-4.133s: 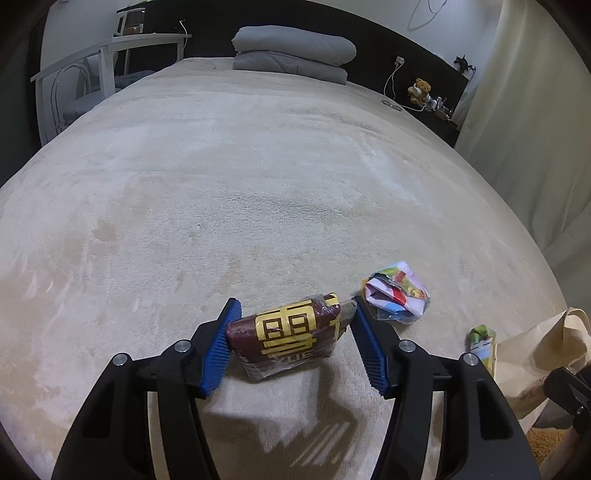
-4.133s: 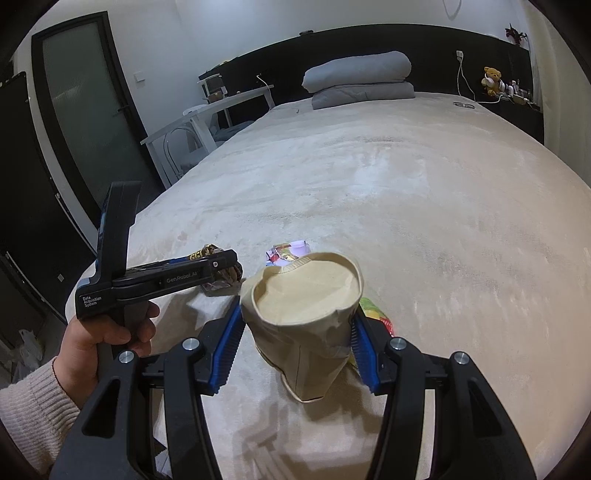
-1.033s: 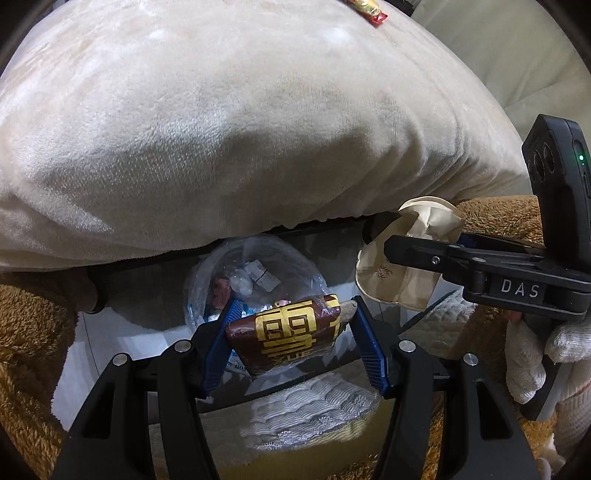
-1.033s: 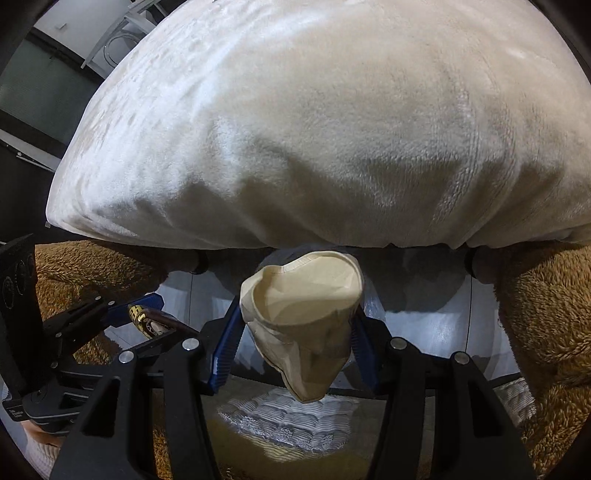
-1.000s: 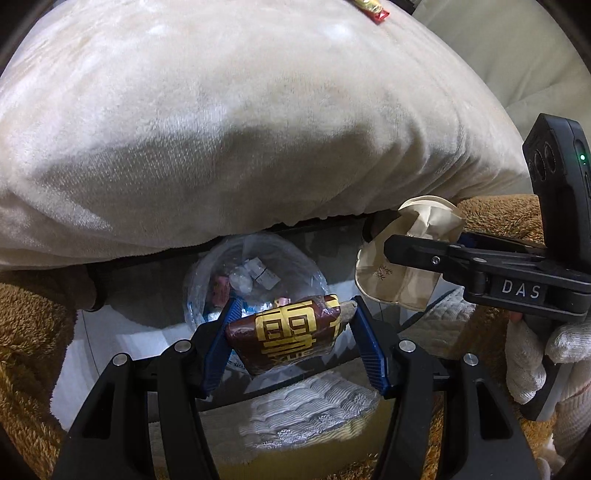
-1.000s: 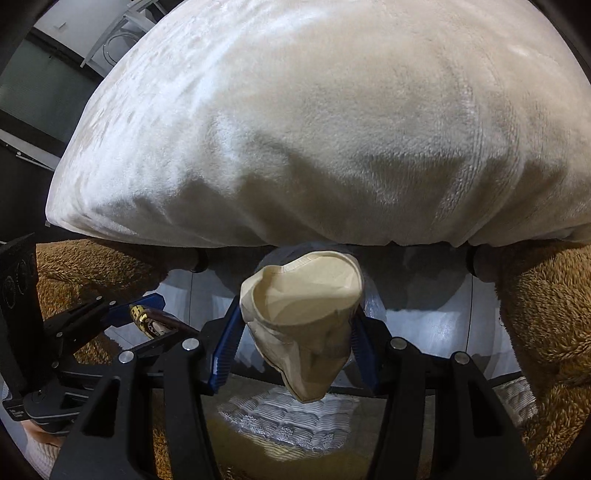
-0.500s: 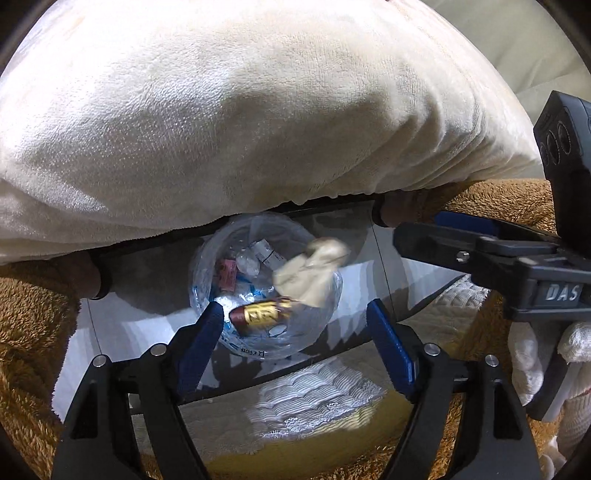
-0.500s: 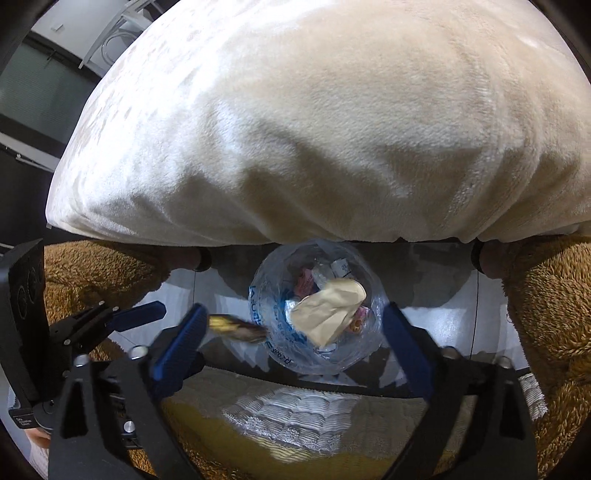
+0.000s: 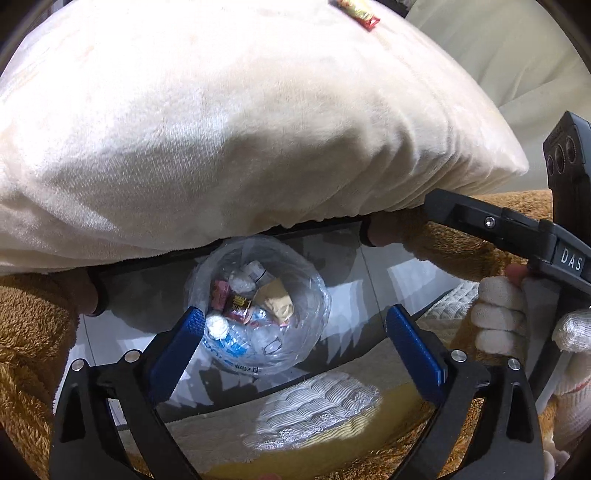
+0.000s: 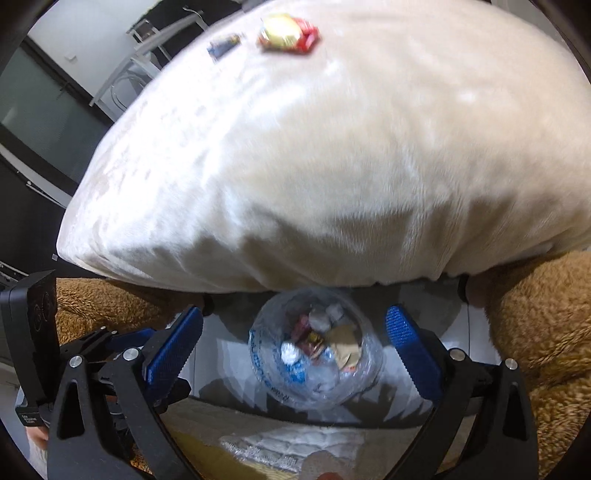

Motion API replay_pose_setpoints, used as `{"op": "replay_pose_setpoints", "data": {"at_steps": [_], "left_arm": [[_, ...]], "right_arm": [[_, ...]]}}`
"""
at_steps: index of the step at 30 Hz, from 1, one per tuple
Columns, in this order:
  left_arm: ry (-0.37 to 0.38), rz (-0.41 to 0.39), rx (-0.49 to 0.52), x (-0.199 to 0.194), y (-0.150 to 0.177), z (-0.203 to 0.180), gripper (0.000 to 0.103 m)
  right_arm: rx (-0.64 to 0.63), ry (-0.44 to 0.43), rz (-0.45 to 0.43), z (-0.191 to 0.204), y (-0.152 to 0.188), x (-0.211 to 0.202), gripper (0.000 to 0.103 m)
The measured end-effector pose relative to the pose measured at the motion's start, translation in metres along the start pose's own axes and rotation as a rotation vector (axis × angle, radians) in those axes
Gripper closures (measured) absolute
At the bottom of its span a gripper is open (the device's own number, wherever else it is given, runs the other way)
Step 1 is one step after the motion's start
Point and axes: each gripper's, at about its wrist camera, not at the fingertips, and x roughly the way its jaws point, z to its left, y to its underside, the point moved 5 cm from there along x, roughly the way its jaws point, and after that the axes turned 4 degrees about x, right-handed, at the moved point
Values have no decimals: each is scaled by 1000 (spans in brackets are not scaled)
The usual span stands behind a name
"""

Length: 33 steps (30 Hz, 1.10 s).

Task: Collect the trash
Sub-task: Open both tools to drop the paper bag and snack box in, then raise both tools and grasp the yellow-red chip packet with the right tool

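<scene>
A clear plastic-lined trash bin [image 9: 258,306] stands on the floor at the foot of the bed, also in the right wrist view [image 10: 314,350]. Inside lie the dark red wrapper [image 9: 238,304] and the crumpled beige paper bag [image 9: 277,301], with other scraps. My left gripper [image 9: 295,339] is open and empty above the bin. My right gripper [image 10: 295,343] is open and empty above it too. A red and yellow wrapper [image 10: 288,35] and a small dark one [image 10: 223,46] lie on the cream blanket [image 10: 332,166]; one shows in the left wrist view [image 9: 356,11].
The bed's blanket edge [image 9: 221,147] overhangs the bin. Brown fuzzy rug [image 9: 26,332] lies on both sides [image 10: 535,332]. A white chair and desk [image 10: 147,55] stand at far left. The right gripper's body [image 9: 517,229] and gloved hand [image 9: 498,314] are at right.
Both grippers opened and dropped the red wrapper and the paper bag into the bin, where they now lie. Both cameras have tilted up slightly, showing wrappers on the bed.
</scene>
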Motion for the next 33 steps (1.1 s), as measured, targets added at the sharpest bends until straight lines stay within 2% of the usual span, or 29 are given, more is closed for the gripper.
{"op": "replay_pose_setpoints", "data": {"at_steps": [3, 6, 11, 16, 19, 28, 30, 33], "left_arm": [[-21, -39, -5, -7, -3, 2, 6], [32, -73, -2, -17, -7, 1, 6], [37, -138, -3, -35, -14, 6, 6], [34, -244, 17, -64, -34, 9, 6], [30, -277, 39, -76, -49, 11, 6], [-13, -348, 97, -103, -102, 19, 6], [-19, -353, 105, -107, -113, 22, 6], [-20, -355, 129, -109, -128, 24, 6]], "right_arm": [[-17, -12, -33, 2, -2, -10, 5], [-39, -20, -62, 7, -4, -18, 5], [-89, -13, -136, 12, -14, -37, 5], [-146, 5, -234, 16, -33, -60, 5], [-183, 16, -285, 19, -49, -72, 5], [-237, 34, -341, 20, -110, -82, 5], [-257, 53, -313, 20, -121, -74, 5], [-282, 35, -276, 22, -134, -63, 5]]}}
